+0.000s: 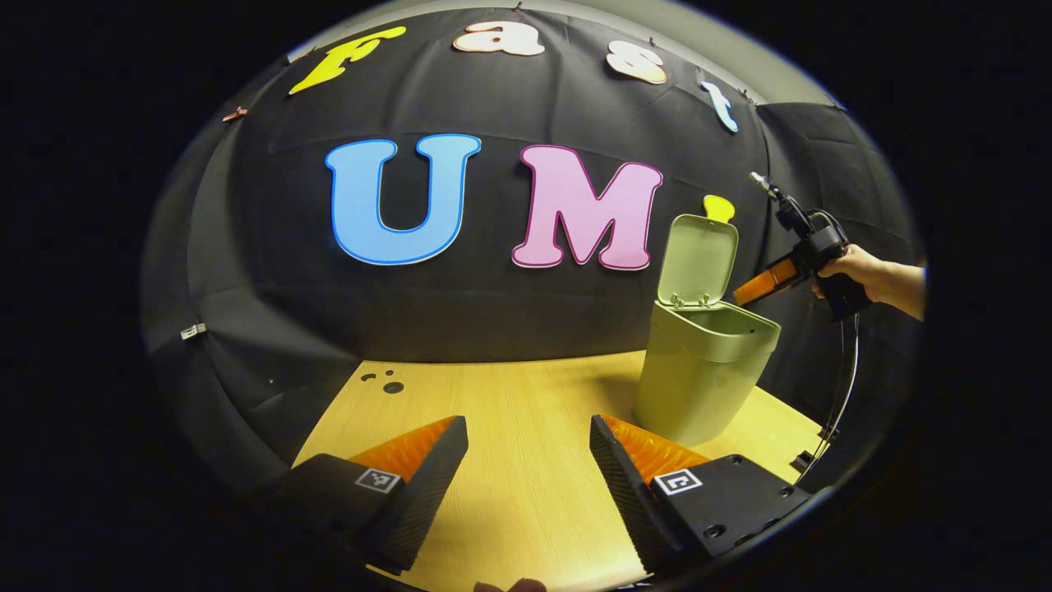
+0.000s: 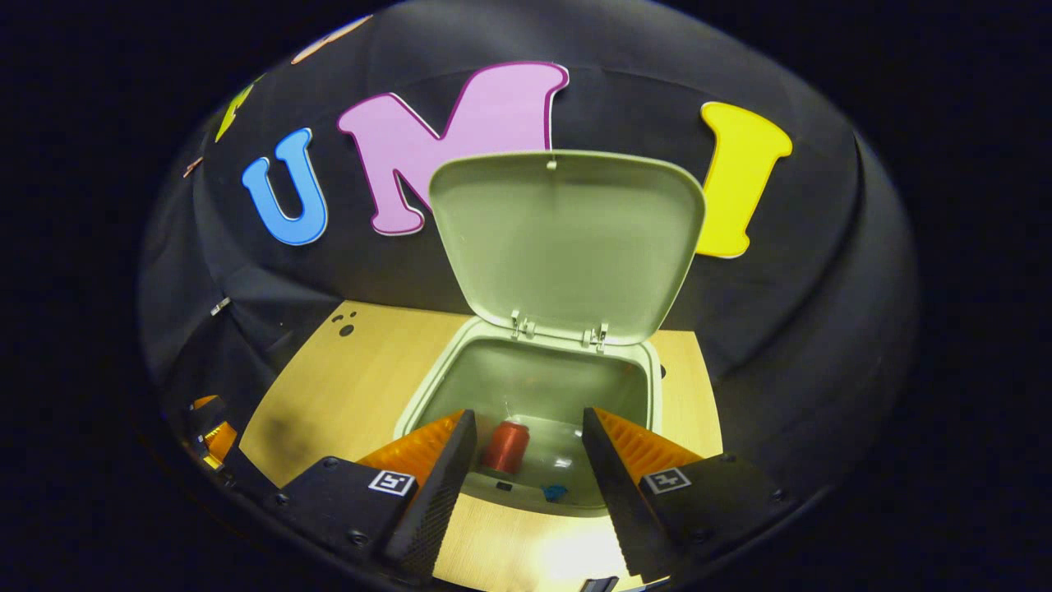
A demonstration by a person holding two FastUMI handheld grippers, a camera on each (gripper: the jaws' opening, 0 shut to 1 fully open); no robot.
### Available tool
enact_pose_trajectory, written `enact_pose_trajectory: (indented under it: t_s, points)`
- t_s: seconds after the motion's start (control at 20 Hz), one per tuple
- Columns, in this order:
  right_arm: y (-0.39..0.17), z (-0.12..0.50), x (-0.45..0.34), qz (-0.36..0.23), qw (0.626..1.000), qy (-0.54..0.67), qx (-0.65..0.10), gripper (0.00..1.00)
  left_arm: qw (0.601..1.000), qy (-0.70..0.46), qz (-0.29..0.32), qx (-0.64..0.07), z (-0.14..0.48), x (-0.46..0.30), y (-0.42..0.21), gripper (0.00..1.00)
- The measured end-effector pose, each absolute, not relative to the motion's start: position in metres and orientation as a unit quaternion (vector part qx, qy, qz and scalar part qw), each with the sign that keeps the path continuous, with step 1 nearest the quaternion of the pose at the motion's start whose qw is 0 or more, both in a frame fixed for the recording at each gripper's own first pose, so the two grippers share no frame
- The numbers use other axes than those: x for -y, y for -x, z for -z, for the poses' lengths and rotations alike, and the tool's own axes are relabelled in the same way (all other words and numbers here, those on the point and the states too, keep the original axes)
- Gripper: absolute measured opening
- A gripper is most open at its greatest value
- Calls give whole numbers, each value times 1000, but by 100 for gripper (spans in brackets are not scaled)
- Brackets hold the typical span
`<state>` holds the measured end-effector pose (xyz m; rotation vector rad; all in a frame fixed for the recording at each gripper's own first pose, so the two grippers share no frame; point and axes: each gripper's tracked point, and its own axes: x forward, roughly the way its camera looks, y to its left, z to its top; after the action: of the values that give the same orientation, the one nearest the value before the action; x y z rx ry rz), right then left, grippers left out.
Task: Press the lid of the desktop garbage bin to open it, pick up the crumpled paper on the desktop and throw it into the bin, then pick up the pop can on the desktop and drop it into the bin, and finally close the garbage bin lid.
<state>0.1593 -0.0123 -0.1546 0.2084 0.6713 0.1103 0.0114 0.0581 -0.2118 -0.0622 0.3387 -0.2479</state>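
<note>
The green desktop bin (image 1: 699, 386) stands on the right side of the wooden table (image 1: 509, 395), its lid (image 1: 699, 259) tipped up and open. In the right gripper view I look down into the bin (image 2: 427, 386) past its raised lid (image 2: 567, 238). A red pop can (image 2: 505, 446) lies on the bin's floor, with a small blue scrap (image 2: 555, 492) beside it. My right gripper (image 2: 528, 413) hangs open over the bin's mouth, holding nothing. A hand (image 1: 863, 271) holds the right gripper (image 1: 752, 292) just above the bin's right rim. My left gripper (image 1: 528, 423) is open low over the table, left of the bin.
A black cable (image 1: 846, 386) hangs from the right gripper down past the table's right edge. Small dark holes (image 1: 393, 386) mark the table's far left corner. The black cloth wall closes off the back. The left gripper (image 2: 209, 432) sits at the lower left of the right gripper view.
</note>
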Motion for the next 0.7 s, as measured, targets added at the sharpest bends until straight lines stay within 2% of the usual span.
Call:
enact_pose_trajectory:
  t_s: [0.3, 0.4, 0.45, 0.7]
  points:
    - [-166, 98, 16, -52, 956, -104, -269, 89, 976, 32, 129, -173, 217, -50, -10, 96]
    - [-173, 80, 17, -52, 961, -107, -251, 86, 975, 32, 135, -175, 219, -44, -7, 96]
    - [-177, 71, 18, -51, 964, -108, -239, 90, 974, 30, 137, -176, 219, -43, -6, 96]
    - [-206, 24, 29, -38, 981, -93, -165, 90, 972, 38, 145, -181, 228, -27, 2, 96]
